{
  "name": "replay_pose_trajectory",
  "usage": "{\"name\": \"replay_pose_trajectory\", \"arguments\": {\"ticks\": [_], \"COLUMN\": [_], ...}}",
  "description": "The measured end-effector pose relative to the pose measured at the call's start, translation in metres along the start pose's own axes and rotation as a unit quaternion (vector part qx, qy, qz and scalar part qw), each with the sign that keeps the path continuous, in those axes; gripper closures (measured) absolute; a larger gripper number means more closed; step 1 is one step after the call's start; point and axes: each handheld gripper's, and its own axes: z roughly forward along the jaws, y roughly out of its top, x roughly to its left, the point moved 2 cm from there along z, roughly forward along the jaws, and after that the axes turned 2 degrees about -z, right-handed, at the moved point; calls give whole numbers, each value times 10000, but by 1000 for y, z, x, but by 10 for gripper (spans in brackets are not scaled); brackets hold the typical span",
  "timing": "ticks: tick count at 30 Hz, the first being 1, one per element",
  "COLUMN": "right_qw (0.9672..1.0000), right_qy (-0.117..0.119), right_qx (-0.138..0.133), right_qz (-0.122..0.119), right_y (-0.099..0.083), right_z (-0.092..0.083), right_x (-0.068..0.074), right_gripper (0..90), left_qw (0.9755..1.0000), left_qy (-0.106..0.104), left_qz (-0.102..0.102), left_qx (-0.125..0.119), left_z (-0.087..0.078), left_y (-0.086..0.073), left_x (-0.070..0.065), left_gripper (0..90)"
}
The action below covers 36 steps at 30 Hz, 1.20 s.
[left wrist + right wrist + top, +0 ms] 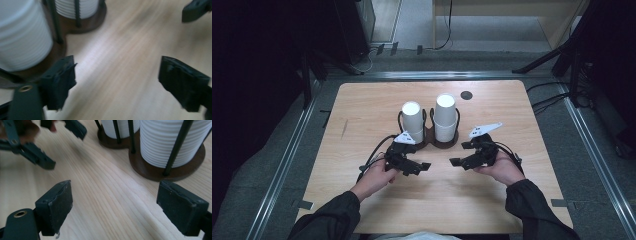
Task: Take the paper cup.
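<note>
Two stacks of white paper cups, the left stack (412,120) and the right stack (445,116), stand upside down in a dark wooden holder (445,143) with thin black rods at mid-table. My left gripper (419,168) hovers just in front of the left stack, open with nothing between its jaws. My right gripper (460,154) sits in front of the right stack, open too, its jaws wide apart. In the left gripper view my left gripper (120,81) is over bare wood with a ribbed stack (22,37) at its left. In the right gripper view my right gripper (117,206) faces the near stack (170,142).
The light wooden table (362,110) has a small round dark spot (466,95) behind the cups. Metal rails (287,160) run along the table's sides over grey floor. Tripod legs (542,60) and cables lie at the back right.
</note>
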Motion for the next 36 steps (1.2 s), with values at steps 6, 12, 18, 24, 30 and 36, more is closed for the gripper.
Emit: {"name": "replay_pose_trajectory", "arguments": {"ticks": [6, 12, 18, 24, 30, 36], "right_qw": [9999, 9995, 9994, 9994, 9981, 9985], "right_qy": [-99, -183, -269, -284, -569, -503], "right_qx": [11, -185, -167, -132, -186, -194], "right_qz": [-130, -187, -107, -127, 106, 15], "right_y": [1, 2, -3, -1, 1, 1], "right_z": [-3, -10, -13, -18, -25, -25], "right_x": [2, 5, 3, 4, 0, 1], "right_gripper": [231, 380, 424, 442, 461, 434], "left_qw": [9990, 9986, 9987, 9988, 9988, 9986], "left_qy": [-100, -32, -26, -116, -226, -339], "left_qz": [419, 509, 500, 481, 443, 396], "left_qx": [133, 126, 77, 15, -41, 17], "left_z": [-3, -3, -6, -8, -6, -8], "left_y": [0, 2, 5, 7, 10, 13], "left_x": [-6, -6, -4, -5, -6, -7], "left_gripper": [133, 150, 259, 335, 422, 504]}}
